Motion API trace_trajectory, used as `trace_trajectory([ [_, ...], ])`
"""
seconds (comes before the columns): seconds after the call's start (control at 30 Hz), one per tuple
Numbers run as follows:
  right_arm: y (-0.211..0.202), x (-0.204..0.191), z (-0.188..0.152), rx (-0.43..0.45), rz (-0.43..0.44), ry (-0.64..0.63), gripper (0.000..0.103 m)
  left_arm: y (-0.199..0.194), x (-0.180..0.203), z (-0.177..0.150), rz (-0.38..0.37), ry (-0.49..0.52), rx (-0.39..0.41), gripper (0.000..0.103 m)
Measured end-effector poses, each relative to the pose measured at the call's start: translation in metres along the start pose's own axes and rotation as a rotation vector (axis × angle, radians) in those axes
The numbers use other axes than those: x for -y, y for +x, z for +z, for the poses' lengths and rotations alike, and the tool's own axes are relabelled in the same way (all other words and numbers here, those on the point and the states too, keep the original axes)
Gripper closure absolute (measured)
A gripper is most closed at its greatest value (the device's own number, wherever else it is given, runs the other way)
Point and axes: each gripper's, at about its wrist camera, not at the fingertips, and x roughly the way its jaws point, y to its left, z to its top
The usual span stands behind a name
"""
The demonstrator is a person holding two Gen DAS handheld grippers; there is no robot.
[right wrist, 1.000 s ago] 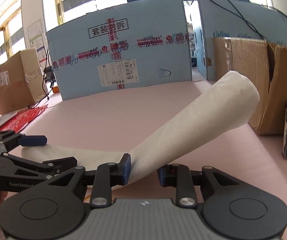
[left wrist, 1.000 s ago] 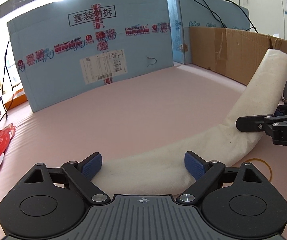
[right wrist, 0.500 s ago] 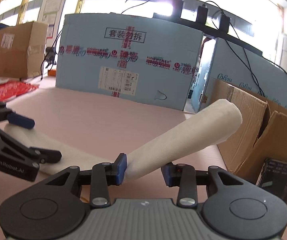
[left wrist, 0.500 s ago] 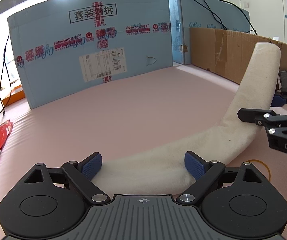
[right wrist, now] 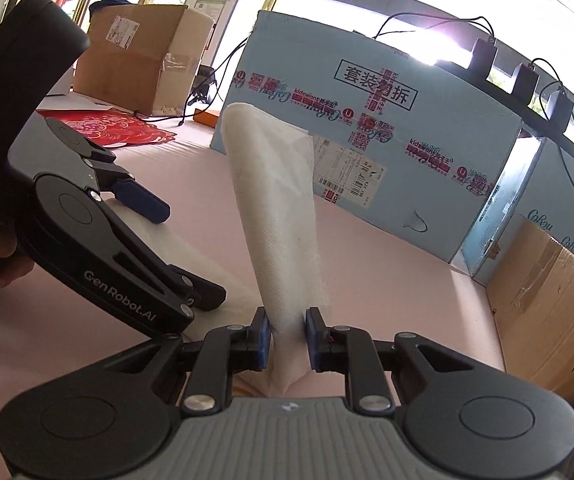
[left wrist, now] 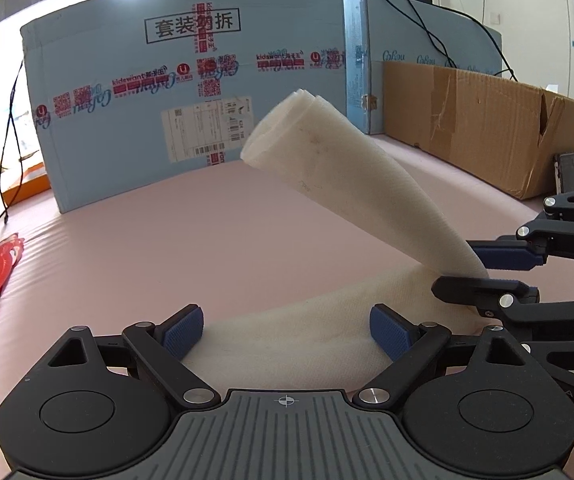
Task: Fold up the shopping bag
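The rolled white fabric shopping bag lies on the pink bench, before the large blue cardboard box; the brown cardboard box stands right.

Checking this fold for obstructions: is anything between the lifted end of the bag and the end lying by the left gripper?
Nothing visible: the right gripper holds the bag over bare pink table; the left gripper straddles the flat end.

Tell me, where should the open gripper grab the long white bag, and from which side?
Probably the flat end of the folded shopping bag lying on the pink mat, right between the left gripper's open fingers. Come straight forward and low; the other end is lifted, pinched by the right gripper.
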Motion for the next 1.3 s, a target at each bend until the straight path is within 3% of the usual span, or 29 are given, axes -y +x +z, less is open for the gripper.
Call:
trace_trajectory([
  [0.17, -0.002, -0.013, -0.006, 0.007, -0.011, -0.133, 0.082, -0.009, -0.022, -0.004, 0.064, -0.064, 0.001, 0.01],
  [0.33, -0.004, -0.031, -0.013, 0.031, 0.002, -0.268, 0.082, 0.001, -0.028, -0.005, 0.068, -0.093, -0.048, 0.008],
  [0.5, -0.008, -0.034, -0.018, 0.052, 0.02, -0.328, 0.082, -0.003, -0.035, -0.005, 0.077, -0.112, -0.039, 0.006],
  [0.6, -0.008, -0.035, -0.021, 0.062, 0.026, -0.355, 0.082, -0.024, -0.039, -0.004, 0.178, -0.08, 0.022, 0.006],
  [0.67, -0.009, -0.036, -0.023, 0.073, 0.029, -0.373, 0.082, -0.041, -0.047, 0.001, 0.3, -0.081, 0.068, 0.006],
  [0.77, -0.01, -0.037, -0.025, 0.087, 0.035, -0.398, 0.082, -0.07, -0.051, 0.01, 0.417, -0.102, 0.203, 0.006],
  [0.83, -0.012, -0.038, -0.027, 0.1, 0.036, -0.419, 0.082, -0.08, -0.041, 0.017, 0.365, -0.083, 0.288, 0.004],
  [0.9, -0.013, -0.04, -0.029, 0.11, 0.038, -0.439, 0.082, -0.077, -0.026, 0.024, 0.242, -0.019, 0.322, 0.004],
  [1.0, -0.013, -0.041, -0.029, 0.113, 0.036, -0.455, 0.082, -0.05, 0.004, 0.028, 0.139, 0.137, 0.232, 0.004],
  [1.13, -0.014, -0.036, -0.028, 0.11, 0.057, -0.433, 0.081, -0.013, 0.029, 0.014, 0.1, 0.304, 0.053, 0.004],
  [1.17, -0.018, -0.031, -0.026, 0.101, 0.088, -0.404, 0.079, -0.011, 0.028, 0.011, 0.102, 0.304, 0.043, 0.004],
  [1.23, -0.024, -0.018, -0.025, 0.086, 0.134, -0.334, 0.065, -0.006, 0.025, 0.005, 0.1, 0.298, 0.025, 0.004],
  [1.3, -0.032, 0.006, -0.024, 0.034, 0.215, -0.209, 0.063, -0.006, 0.02, 0.005, 0.08, 0.269, 0.02, 0.003],
])
